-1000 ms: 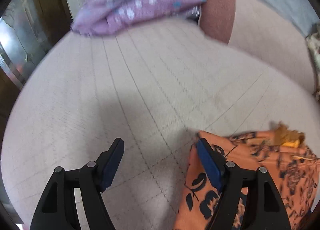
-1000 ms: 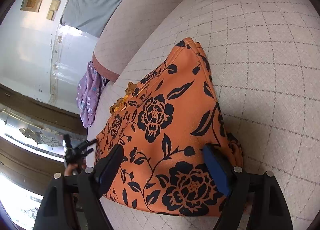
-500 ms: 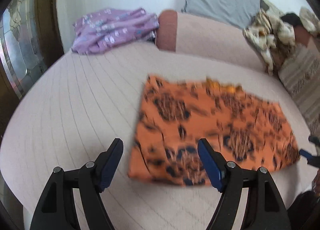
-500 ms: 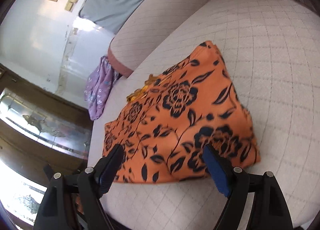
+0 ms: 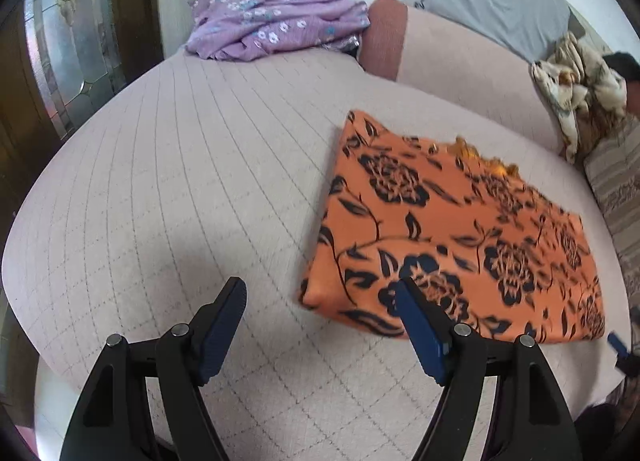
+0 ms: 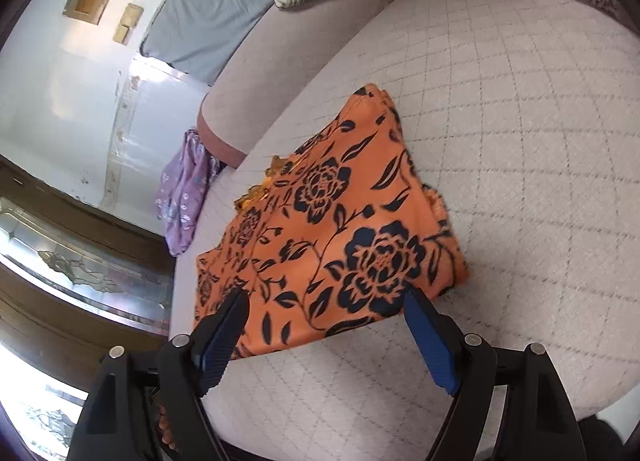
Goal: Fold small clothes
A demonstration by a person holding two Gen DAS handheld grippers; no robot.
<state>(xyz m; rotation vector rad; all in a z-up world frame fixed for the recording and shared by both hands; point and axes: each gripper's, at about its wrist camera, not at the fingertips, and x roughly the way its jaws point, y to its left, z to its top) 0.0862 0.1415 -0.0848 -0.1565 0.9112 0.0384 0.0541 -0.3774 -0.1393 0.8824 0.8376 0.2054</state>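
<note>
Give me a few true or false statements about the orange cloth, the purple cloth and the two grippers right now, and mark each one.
1. The orange cloth lies folded flat on the cushion. True.
2. The left gripper is clamped on the orange cloth. False: its jaws stand open, gripping nothing.
3. The purple cloth is neatly folded. False: it lies bunched at the cushion's far end.
4. The right gripper is open. True.
5. The purple cloth lies on top of the orange one. False: they lie well apart.
</note>
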